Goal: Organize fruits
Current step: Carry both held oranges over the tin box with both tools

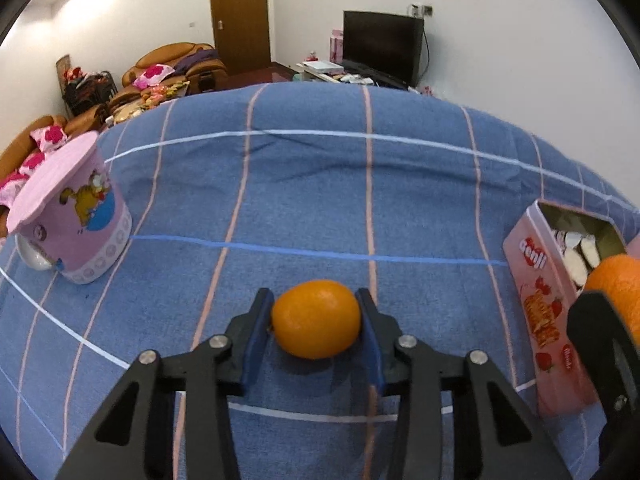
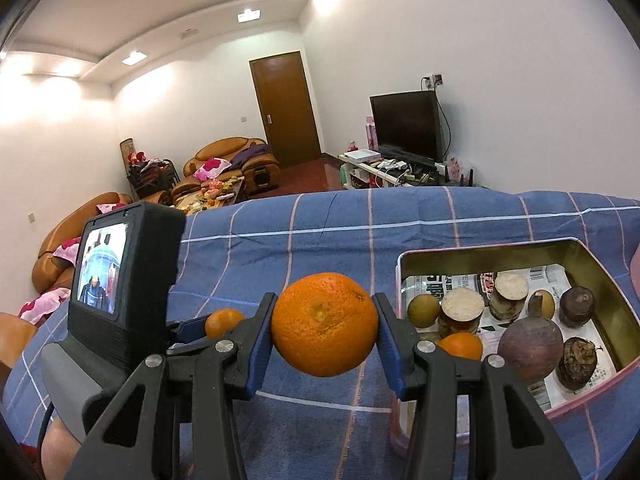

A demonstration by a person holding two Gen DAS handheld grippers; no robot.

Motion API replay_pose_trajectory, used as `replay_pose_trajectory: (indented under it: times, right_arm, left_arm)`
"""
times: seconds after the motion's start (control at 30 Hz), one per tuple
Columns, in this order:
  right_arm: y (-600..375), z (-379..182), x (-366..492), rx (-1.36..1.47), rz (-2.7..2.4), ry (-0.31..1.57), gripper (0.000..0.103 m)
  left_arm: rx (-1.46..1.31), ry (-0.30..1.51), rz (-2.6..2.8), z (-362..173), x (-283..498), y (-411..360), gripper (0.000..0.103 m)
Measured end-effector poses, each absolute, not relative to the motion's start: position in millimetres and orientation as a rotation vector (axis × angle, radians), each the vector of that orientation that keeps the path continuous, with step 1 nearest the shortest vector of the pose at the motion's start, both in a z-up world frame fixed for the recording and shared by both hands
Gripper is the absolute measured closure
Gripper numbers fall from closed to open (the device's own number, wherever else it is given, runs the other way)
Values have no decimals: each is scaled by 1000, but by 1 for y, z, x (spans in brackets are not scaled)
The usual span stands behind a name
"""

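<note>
My left gripper is shut on a small smooth orange, held just above the blue checked cloth. My right gripper is shut on a larger, dimpled orange and holds it in the air left of the pink tin box. The box holds several fruits and cut cane pieces, among them a green-yellow fruit, an orange and a dark purple fruit. The left gripper with its small orange shows in the right wrist view. The box and big orange show at the left wrist view's right edge.
A pink Garfield cup with a pink lid stands tilted over a white object at the cloth's left side. Beyond the table are brown sofas, a door and a television.
</note>
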State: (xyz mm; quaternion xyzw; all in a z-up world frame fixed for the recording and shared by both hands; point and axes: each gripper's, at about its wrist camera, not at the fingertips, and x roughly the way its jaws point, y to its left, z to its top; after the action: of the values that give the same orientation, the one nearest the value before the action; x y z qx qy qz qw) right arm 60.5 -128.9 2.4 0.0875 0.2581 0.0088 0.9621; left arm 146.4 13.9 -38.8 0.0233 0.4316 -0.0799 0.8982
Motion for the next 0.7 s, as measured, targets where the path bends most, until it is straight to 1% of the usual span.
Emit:
replay_pose_trajectory:
  times: [0.13, 0.33, 0.7]
  right_arm:
    - [-126, 4, 58, 169, 15, 512, 54]
    - [-120, 7, 50, 147, 15, 487, 54]
    - [-111, 8, 35, 107, -3, 457, 54]
  left_arm:
    - [9, 817, -120, -30, 134, 28, 60]
    - [52, 689, -53, -16, 108, 31, 60]
    - [65, 609, 2, -7, 95, 47, 60]
